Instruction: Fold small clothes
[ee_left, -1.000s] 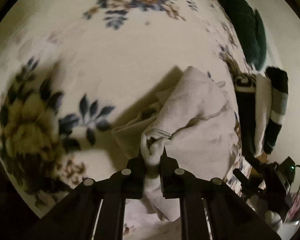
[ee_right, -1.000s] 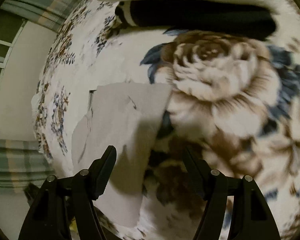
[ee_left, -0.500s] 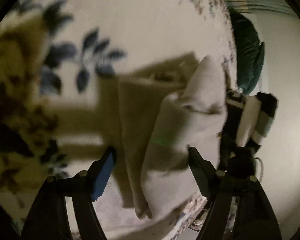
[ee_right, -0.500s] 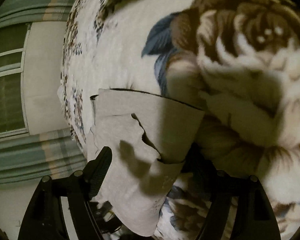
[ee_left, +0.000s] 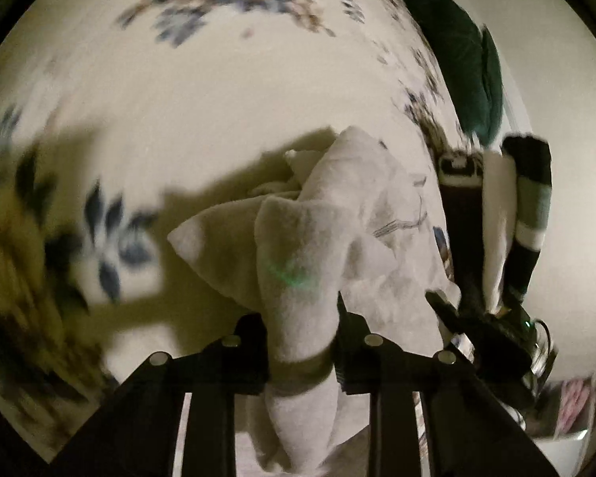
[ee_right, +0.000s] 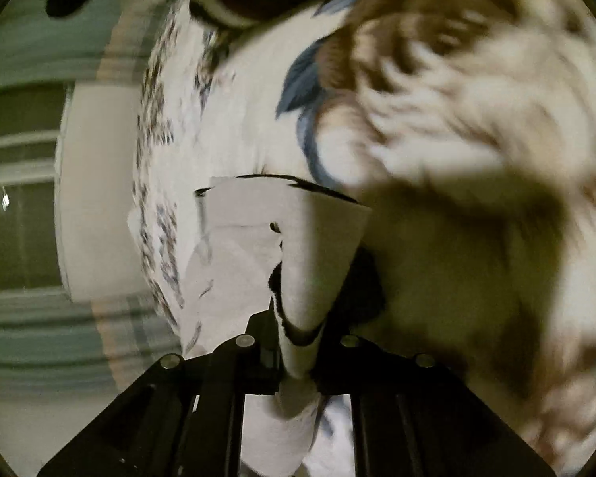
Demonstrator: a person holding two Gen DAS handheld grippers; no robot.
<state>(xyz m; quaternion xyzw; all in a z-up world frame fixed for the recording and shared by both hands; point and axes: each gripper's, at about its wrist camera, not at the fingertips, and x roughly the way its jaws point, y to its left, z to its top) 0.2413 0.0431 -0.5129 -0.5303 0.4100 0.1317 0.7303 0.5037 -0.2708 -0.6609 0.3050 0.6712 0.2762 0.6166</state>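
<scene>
The right tool [ee_right: 298,334] pinches a gray garment [ee_right: 258,246] above the floral blanket [ee_right: 457,119].

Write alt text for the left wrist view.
The left gripper pinches a bunched pale grey cotton garment above a cream floral blanket. A dark green cushion and striped folded clothes lie at right.

Dim room: floral bedspread [ee_left: 218,91], dark green cushion [ee_left: 463,63], pale wall [ee_left: 568,91], striped curtain [ee_right: 35,326].

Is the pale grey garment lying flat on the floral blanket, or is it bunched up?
Bunched up. The pale grey cloth garment rises in rumpled folds, pinched by the left tongs and right tongs.
</scene>
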